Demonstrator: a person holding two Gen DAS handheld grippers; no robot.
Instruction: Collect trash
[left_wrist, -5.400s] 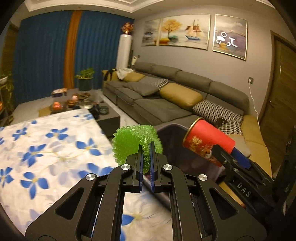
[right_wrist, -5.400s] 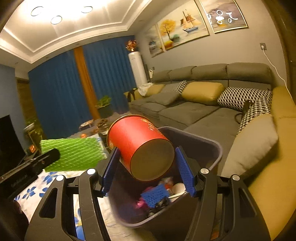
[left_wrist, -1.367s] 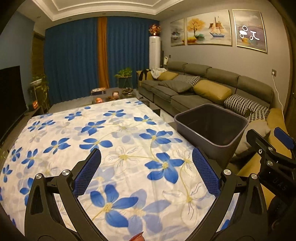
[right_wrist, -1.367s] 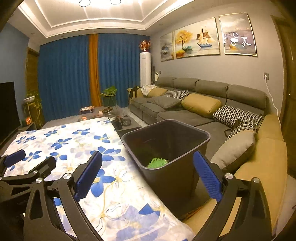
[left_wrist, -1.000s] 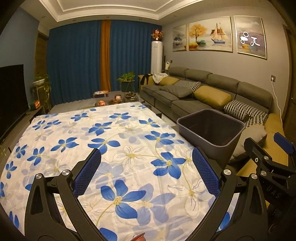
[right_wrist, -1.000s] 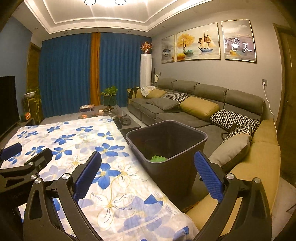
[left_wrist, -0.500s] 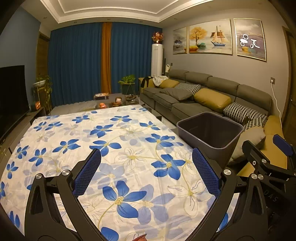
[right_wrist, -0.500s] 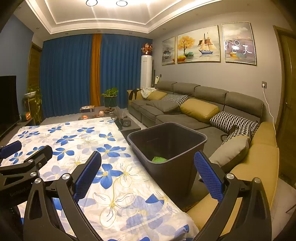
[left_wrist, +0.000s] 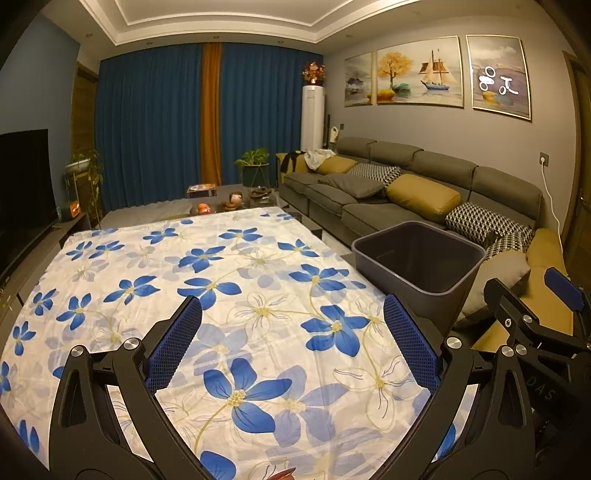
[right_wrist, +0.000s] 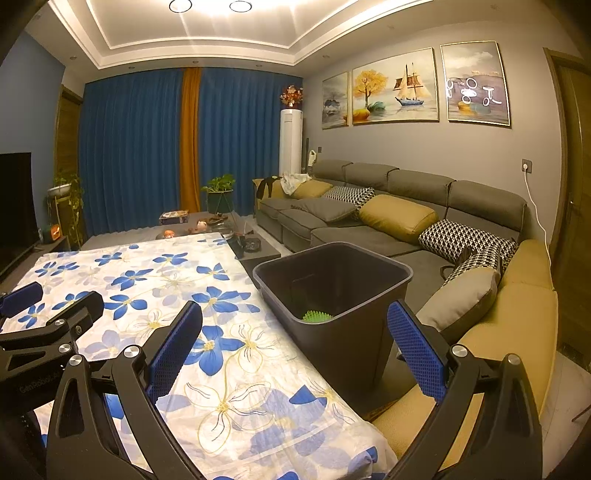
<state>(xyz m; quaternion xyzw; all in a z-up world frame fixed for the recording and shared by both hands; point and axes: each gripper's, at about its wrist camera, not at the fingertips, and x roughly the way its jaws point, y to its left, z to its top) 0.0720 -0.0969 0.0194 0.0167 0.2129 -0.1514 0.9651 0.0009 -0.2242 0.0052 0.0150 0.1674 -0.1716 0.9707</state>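
A dark grey trash bin (right_wrist: 343, 291) stands beside the right edge of the table; it also shows in the left wrist view (left_wrist: 417, 258). A green foam net (right_wrist: 317, 316) lies at its bottom. My left gripper (left_wrist: 291, 339) is open and empty above the flowered tablecloth (left_wrist: 184, 280). My right gripper (right_wrist: 293, 343) is open and empty, in front of the bin near the table's right edge. The right gripper also shows in the left wrist view (left_wrist: 532, 306), and the left gripper in the right wrist view (right_wrist: 48, 310).
A grey sofa (right_wrist: 388, 214) with yellow and patterned cushions runs behind the bin. A low coffee table (left_wrist: 229, 201) with small items and a potted plant (left_wrist: 255, 166) stand beyond the table. A TV (left_wrist: 22, 195) is at the left. A small red object (left_wrist: 282, 473) peeks at the bottom edge.
Both grippers have let go of the green net and red cup into the bin, opened, and drawn back and up from the bin over the last seconds.
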